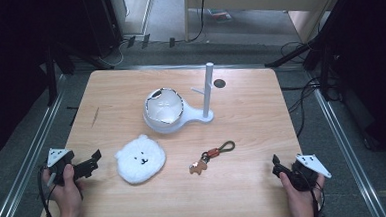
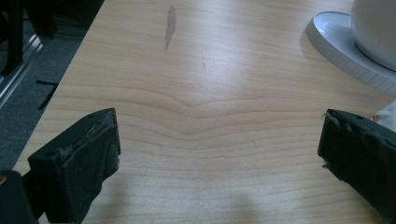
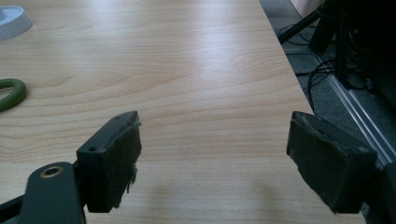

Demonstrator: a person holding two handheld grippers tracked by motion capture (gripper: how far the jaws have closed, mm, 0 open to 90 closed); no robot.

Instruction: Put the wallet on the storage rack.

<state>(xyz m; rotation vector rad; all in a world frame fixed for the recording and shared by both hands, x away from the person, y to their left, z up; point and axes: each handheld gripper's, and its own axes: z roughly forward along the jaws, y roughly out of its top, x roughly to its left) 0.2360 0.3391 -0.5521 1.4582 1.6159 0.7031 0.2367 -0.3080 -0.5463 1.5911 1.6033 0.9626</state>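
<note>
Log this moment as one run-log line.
left gripper: open, empty, near plush pouch | right gripper: open, empty, at table edge | keychain: untouched | stand: upright

High view. On the counter (image 1: 245,196), a bowl (image 1: 164,106) sits on the base of a post stand (image 1: 206,95) behind the centre, the post to the bowl's right. A small disc (image 1: 219,83) lies just right of the post, near the far edge. A plush pouch (image 1: 140,159) lies before the bowl, toward the near edge; a keychain (image 1: 211,156) lies to its right. The left gripper (image 1: 91,163) rests at the near left corner, the right gripper (image 1: 276,166) at the near right corner.
</note>
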